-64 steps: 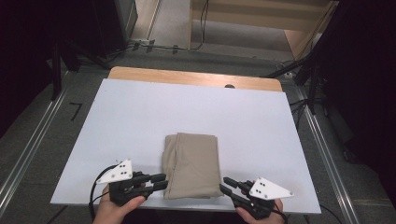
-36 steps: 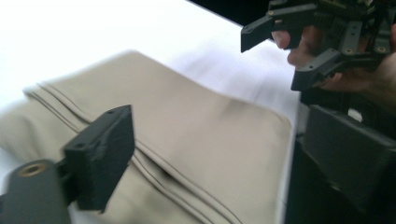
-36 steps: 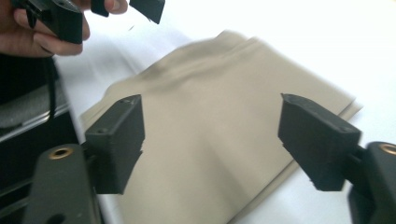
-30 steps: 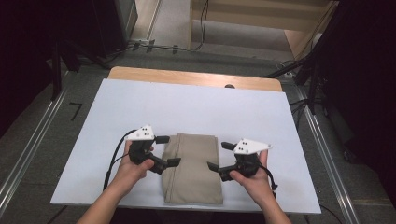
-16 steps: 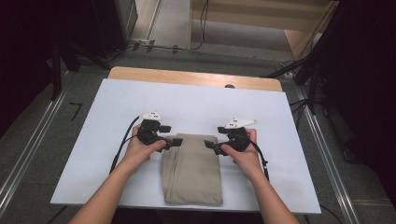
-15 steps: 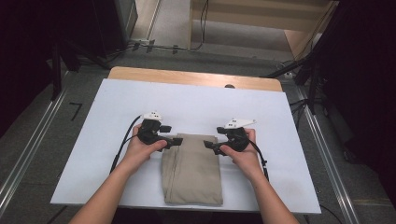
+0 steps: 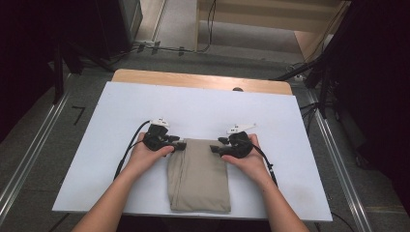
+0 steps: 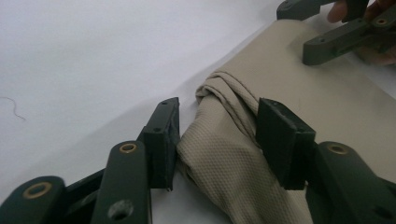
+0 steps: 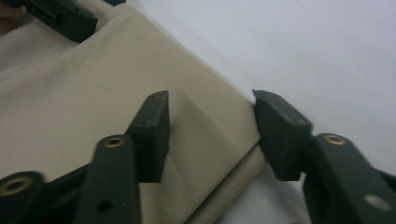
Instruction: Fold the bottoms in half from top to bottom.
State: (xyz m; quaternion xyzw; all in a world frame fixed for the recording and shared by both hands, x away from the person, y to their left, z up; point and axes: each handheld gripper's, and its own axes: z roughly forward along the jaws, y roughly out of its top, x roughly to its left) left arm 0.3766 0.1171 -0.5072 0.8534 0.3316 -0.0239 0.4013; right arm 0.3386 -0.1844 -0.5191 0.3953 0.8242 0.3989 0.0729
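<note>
Both of your grippers are working at the far edge of the folded beige cloth [image 7: 199,176], which is lying on the near half of the white table [image 7: 203,108], just right of its middle. Your left gripper [image 7: 180,144] is sitting at the cloth's far left corner; its jaws have just been closing, and in the left gripper view they are pinching a bunched fold of the fabric [image 8: 233,140], both pads touching it. Your right gripper [image 7: 216,148] is sitting at the far right corner, its jaws likewise just closing, and in the right gripper view the corner of the cloth [image 9: 205,121] is lying between them, one pad resting on top of the fabric and the other at its edge; whether they are pressing yet I cannot tell. Your hands are resting low on the table, cables trailing back toward you.

Nothing is standing in your way around the cloth. Beyond the white top a strip of bare wood [image 7: 203,79] is showing along the far edge. Around you, metal rails [image 7: 29,159] are running along the grey floor on both sides, and dark stands with cables are crowding the far corners.
</note>
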